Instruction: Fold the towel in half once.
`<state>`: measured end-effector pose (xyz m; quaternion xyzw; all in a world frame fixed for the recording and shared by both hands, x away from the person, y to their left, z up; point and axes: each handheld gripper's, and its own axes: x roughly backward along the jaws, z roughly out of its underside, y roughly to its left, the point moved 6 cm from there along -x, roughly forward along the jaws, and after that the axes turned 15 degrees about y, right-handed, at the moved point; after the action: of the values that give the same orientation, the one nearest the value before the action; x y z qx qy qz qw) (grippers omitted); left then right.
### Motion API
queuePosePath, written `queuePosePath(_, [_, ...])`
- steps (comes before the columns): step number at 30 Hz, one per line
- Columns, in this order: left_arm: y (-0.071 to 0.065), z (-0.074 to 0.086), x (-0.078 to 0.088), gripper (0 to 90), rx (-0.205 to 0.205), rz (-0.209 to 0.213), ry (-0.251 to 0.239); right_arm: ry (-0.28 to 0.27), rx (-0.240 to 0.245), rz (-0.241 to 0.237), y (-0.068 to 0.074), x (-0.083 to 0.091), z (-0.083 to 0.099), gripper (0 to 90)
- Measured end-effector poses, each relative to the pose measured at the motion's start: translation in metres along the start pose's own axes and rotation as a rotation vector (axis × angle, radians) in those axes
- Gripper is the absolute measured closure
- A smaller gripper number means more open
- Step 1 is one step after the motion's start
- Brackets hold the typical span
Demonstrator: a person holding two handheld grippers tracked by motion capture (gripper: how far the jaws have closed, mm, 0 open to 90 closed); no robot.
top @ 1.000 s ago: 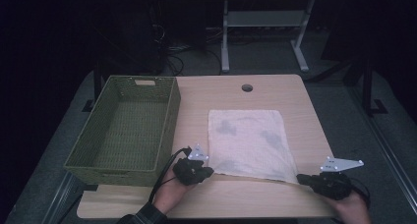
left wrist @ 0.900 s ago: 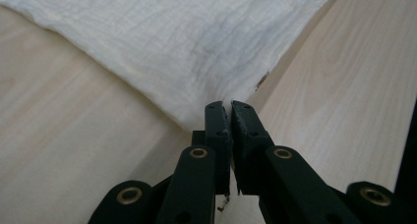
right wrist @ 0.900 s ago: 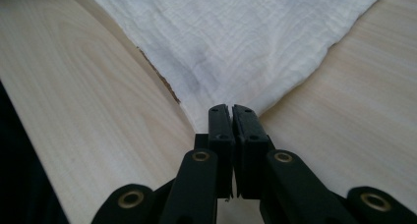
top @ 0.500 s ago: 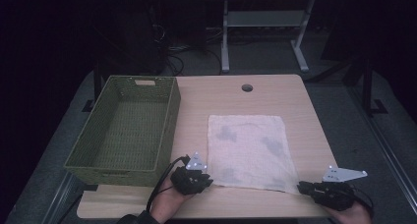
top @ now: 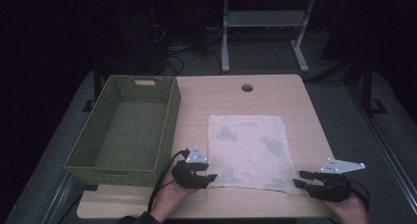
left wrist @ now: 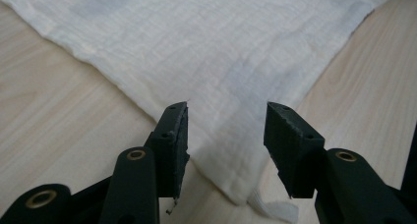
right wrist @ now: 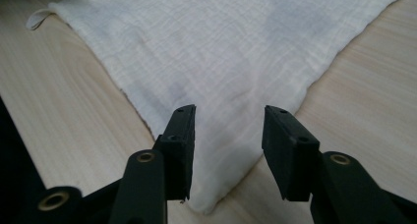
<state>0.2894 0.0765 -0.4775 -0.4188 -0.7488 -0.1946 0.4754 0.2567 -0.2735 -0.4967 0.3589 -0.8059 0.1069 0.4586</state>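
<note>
Near the table's [top: 236, 101] front edge, the white cloth [top: 248, 150] lay flat, with the green basket [top: 123, 130] at its 9 o'clock. Your left gripper [top: 209, 177] sat at the cloth's 7 o'clock corner and your right gripper [top: 301, 179] at its 5 o'clock corner. Both sets of jaws had just been opening and stood apart, each corner between them but unpinched.

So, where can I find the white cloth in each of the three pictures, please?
High view: the white cloth lies flat on the table, right of the green basket.
Left gripper view: it covers the upper middle; one corner lies between the open jaws.
Right gripper view: the cloth covers the top; another corner lies between the open jaws.
Shared landmark: the faint grey patches on the cloth.
</note>
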Motion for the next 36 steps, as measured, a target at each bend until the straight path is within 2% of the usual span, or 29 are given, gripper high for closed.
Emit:
queuePosePath(7, [0.013, -0.012, -0.006, 50.1, 0.024, -0.025, -0.014, -0.002, 0.000, 0.026, -0.010, -0.005, -0.017, 55.9])
queuePosePath(13, [0.026, -0.026, -0.009, 50.1, 0.051, -0.046, -0.031, -0.021, -0.008, 0.025, -0.023, -0.006, -0.032, 56.3])
queuePosePath(16, [0.033, -0.033, -0.012, 50.1, 0.054, -0.061, -0.039, -0.024, -0.015, 0.015, -0.029, -0.007, -0.042, 57.4])
queuePosePath(20, [0.042, -0.041, -0.015, 50.6, 0.056, -0.068, -0.056, -0.038, -0.007, 0.033, -0.036, -0.009, -0.055, 58.4])
queuePosePath(26, [0.061, -0.054, -0.020, 50.8, 0.068, -0.075, -0.067, -0.048, -0.004, 0.055, -0.049, -0.012, -0.074, 58.9])
queuePosePath(29, [0.071, -0.063, -0.024, 51.4, 0.088, -0.083, -0.072, -0.058, -0.014, 0.062, -0.057, -0.014, -0.084, 59.4])
queuePosePath(32, [0.084, -0.073, -0.026, 52.0, 0.081, -0.125, -0.074, -0.066, -0.013, 0.075, -0.066, -0.016, -0.094, 59.7])
queuePosePath(36, [0.101, -0.085, -0.029, 53.2, 0.108, -0.154, -0.088, -0.064, -0.021, 0.085, -0.080, -0.021, -0.105, 60.4])
